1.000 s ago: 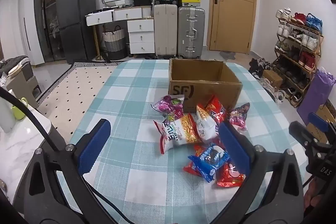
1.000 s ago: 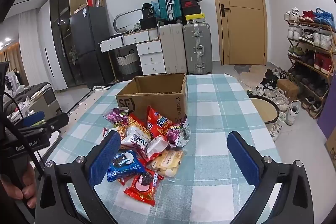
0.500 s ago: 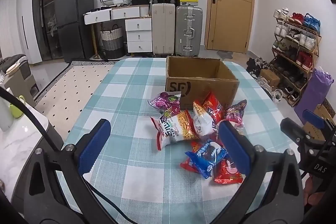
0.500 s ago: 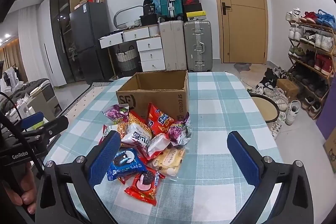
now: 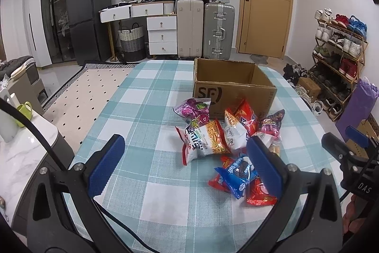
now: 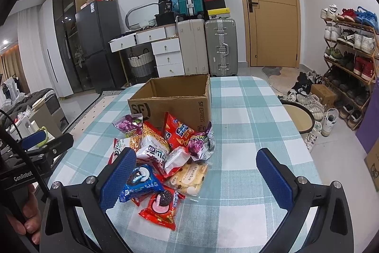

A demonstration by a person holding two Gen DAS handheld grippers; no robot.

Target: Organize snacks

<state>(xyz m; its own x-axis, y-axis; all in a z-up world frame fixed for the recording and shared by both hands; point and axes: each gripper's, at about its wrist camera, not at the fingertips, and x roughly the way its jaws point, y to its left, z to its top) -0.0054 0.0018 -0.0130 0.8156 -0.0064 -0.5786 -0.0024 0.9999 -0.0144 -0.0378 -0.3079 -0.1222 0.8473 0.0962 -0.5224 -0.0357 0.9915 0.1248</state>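
A pile of snack packets (image 5: 227,141) (image 6: 163,158) lies on the checked tablecloth in front of an open cardboard box (image 5: 233,88) (image 6: 175,98). On the near side of the pile sit a blue cookie packet (image 5: 239,173) (image 6: 138,186) and a red cookie packet (image 6: 161,208). My left gripper (image 5: 186,165) is open and holds nothing, low over the table, with the pile at its right finger. My right gripper (image 6: 195,177) is open and holds nothing, with the pile at its left finger. Each gripper shows at the edge of the other's view.
The table (image 5: 146,96) drops off at its left and right edges. A marble counter with a green mug (image 5: 23,108) stands at the left. A shoe rack (image 5: 338,58), suitcases (image 5: 219,31) and a door stand behind. A round stool (image 6: 298,116) sits by the table's right side.
Both views have drawn slightly nearer the table and pile. The grippers stay open and the packets have not moved.
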